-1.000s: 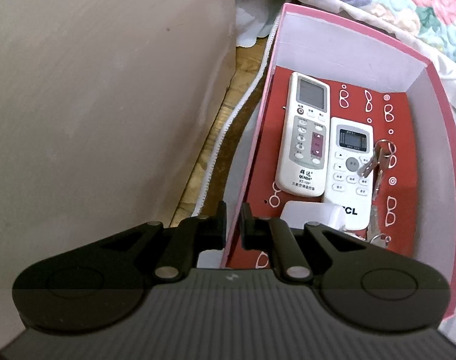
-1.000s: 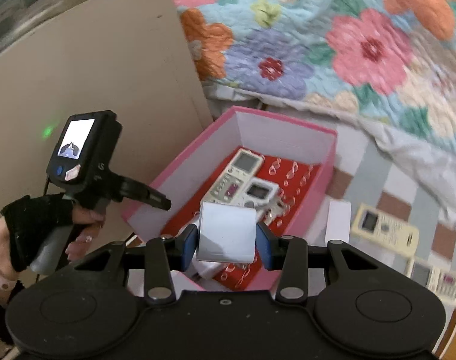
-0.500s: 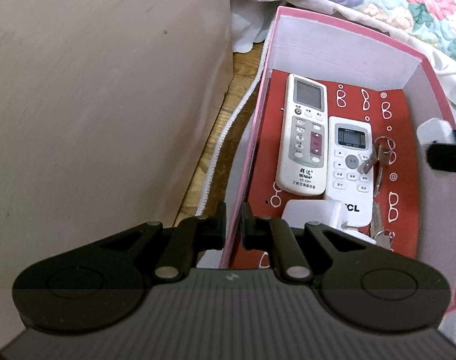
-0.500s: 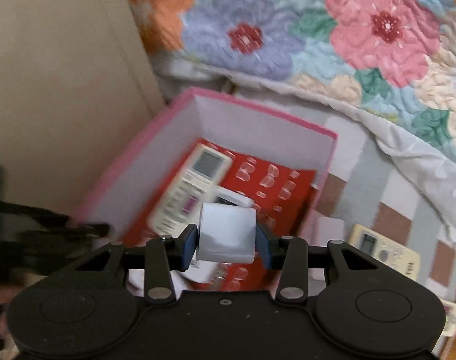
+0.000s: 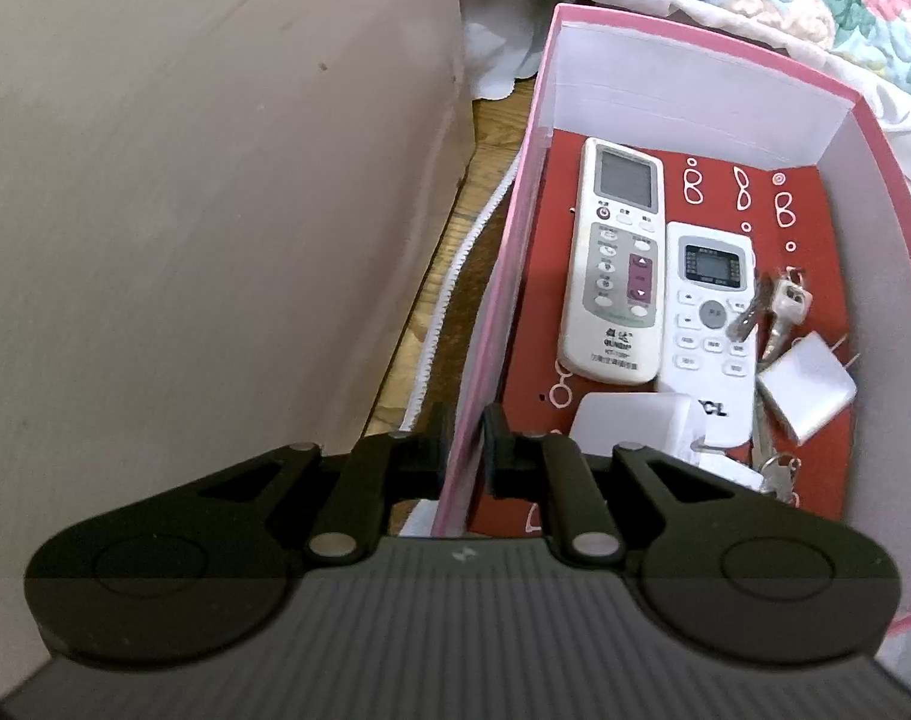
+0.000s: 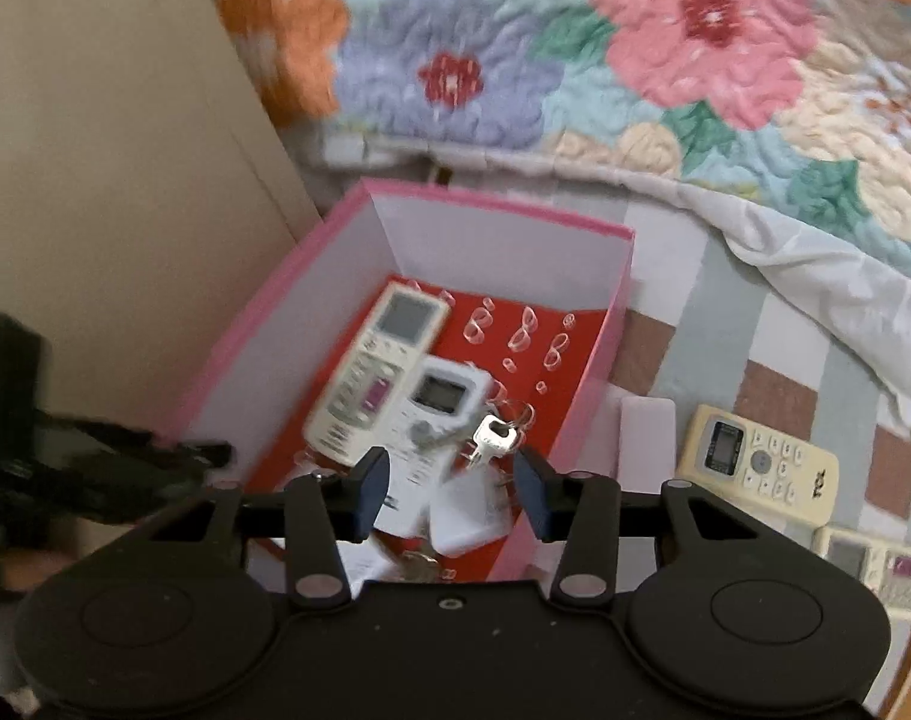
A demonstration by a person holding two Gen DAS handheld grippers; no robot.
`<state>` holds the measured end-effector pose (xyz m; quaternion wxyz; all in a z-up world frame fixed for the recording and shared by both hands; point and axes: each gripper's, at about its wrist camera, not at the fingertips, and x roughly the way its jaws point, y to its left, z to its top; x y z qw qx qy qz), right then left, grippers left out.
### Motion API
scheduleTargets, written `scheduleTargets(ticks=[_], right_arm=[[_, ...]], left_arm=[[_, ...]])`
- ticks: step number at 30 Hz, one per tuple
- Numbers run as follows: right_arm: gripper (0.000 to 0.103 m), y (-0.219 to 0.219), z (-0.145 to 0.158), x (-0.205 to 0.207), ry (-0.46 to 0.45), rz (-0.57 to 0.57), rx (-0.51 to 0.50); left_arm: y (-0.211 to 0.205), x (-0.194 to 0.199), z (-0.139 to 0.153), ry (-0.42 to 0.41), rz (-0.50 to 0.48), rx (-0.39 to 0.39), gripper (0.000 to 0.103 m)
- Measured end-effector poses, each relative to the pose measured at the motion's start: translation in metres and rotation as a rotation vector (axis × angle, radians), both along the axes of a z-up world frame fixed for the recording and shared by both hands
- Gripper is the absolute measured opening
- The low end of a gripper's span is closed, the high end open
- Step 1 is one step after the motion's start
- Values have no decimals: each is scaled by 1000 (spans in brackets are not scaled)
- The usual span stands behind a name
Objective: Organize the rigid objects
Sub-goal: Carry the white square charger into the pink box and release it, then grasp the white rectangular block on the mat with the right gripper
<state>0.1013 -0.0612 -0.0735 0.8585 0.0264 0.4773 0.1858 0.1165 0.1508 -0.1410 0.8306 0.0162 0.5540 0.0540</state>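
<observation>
The left claw (image 5: 463, 441) was closed on the left wall of the pink box (image 5: 683, 69). The right claw (image 6: 449, 489) stood open above the box, holding nothing. The white charger (image 5: 806, 387) lay inside, near the right wall, beside the keys (image 5: 782, 306) and two remotes (image 5: 620, 261).

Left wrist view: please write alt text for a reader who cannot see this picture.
The left gripper pinches the near left wall of a pink box. Inside, on a red floor, lie two white remotes side by side, keys and a white plug adapter at the right. A beige panel fills the left.
</observation>
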Motion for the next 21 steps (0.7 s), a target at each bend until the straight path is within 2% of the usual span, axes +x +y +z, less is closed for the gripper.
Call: scheduleTargets(ticks=[3, 9, 16, 19, 21], right_arm=[[51, -14, 15, -9, -23, -7, 48], [52, -51, 23, -26, -63, -5, 19], [52, -100, -5, -23, -72, -31, -21], [52, -97, -28, -29, -111, 2, -75], [51, -86, -51, -30, -104, 59, -108]], left_arm=[[-1, 1, 0, 4, 2, 6, 12], [-1, 1, 1, 14, 0, 7, 12], [1, 2, 0, 14, 23, -13, 12], [1, 1, 0, 16, 12, -7, 12], [-1, 1, 0, 19, -4, 3, 12]])
